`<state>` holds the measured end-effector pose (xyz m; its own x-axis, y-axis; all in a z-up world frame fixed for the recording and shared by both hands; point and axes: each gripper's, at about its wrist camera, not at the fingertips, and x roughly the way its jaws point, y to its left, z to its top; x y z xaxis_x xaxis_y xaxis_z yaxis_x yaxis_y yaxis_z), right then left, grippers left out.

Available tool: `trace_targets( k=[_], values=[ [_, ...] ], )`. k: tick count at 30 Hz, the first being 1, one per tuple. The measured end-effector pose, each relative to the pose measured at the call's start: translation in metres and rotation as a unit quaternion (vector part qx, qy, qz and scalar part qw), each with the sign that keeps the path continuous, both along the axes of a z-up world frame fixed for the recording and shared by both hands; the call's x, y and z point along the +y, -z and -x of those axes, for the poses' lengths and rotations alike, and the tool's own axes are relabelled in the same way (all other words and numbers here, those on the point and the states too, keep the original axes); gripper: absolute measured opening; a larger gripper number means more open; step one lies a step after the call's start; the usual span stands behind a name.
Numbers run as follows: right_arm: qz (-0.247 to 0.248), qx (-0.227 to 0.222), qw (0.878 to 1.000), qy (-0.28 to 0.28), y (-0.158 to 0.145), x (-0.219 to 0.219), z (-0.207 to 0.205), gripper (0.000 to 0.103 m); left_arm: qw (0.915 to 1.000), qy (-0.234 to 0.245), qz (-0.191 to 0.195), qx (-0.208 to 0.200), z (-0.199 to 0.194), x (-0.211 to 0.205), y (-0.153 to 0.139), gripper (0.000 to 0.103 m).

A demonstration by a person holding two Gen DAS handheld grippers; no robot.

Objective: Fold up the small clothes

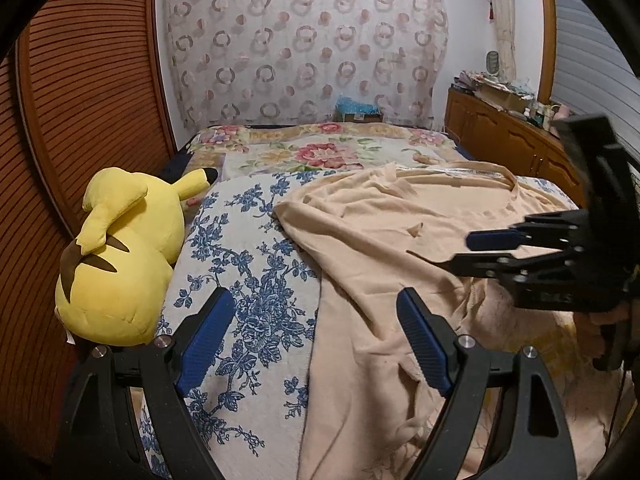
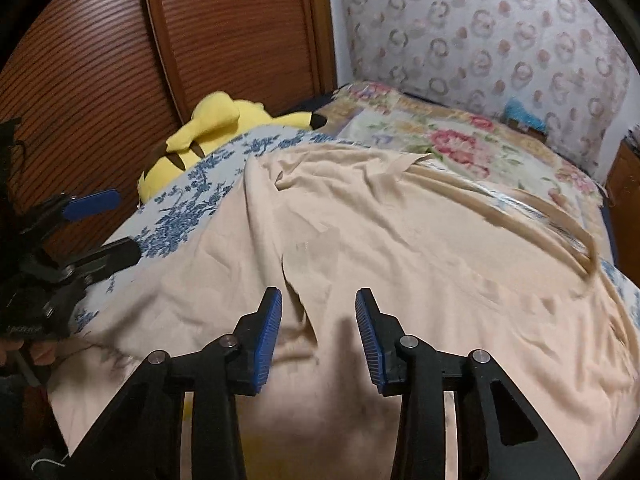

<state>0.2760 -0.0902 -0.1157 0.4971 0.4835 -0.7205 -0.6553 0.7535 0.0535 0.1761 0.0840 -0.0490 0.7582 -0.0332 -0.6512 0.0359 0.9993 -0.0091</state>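
Note:
A beige shirt lies spread and wrinkled on the bed, its collar toward the far side; it fills the middle of the right wrist view. My left gripper is open and empty, over the shirt's left edge and the blue floral sheet. My right gripper is open and empty, just above the shirt's near part. It also shows from the side in the left wrist view, open above the shirt. The left gripper shows at the left edge of the right wrist view.
A yellow plush toy lies at the bed's left edge against a brown slatted wardrobe. A flowered blanket covers the far bed. A wooden cabinet with clutter stands on the right. A patterned curtain hangs behind.

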Motion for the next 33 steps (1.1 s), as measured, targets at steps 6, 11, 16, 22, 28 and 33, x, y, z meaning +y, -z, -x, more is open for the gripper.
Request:
trace_targets(
  k=[6,11,16,22,28,33],
  values=[
    [0.024,0.009,1.0,-0.01,0.007,0.01,-0.019,0.015,1.0,-0.004,0.002,0.005,-0.004,0.006,0.003,0.085],
    [0.006,-0.008,1.0,0.004,-0.002,0.0,-0.025,0.005,1.0,-0.003,0.001,0.007,-0.004,0.005,0.006,0.085],
    [-0.01,-0.025,0.999,0.038,-0.012,-0.021,-0.017,0.005,1.0,0.0,-0.006,0.007,0.001,0.0,0.007,0.085],
    [-0.008,-0.038,0.998,0.047,-0.024,-0.039,0.007,0.019,0.9999,0.006,-0.009,0.006,0.007,-0.007,0.005,0.085],
    [-0.032,-0.048,0.996,0.071,-0.036,-0.077,0.032,0.032,0.9998,0.015,-0.009,0.005,0.014,-0.015,0.003,0.085],
    [-0.028,-0.063,0.992,0.107,-0.045,-0.123,0.062,0.034,0.9994,0.028,-0.015,0.013,0.021,-0.026,0.006,0.085]
  ],
)
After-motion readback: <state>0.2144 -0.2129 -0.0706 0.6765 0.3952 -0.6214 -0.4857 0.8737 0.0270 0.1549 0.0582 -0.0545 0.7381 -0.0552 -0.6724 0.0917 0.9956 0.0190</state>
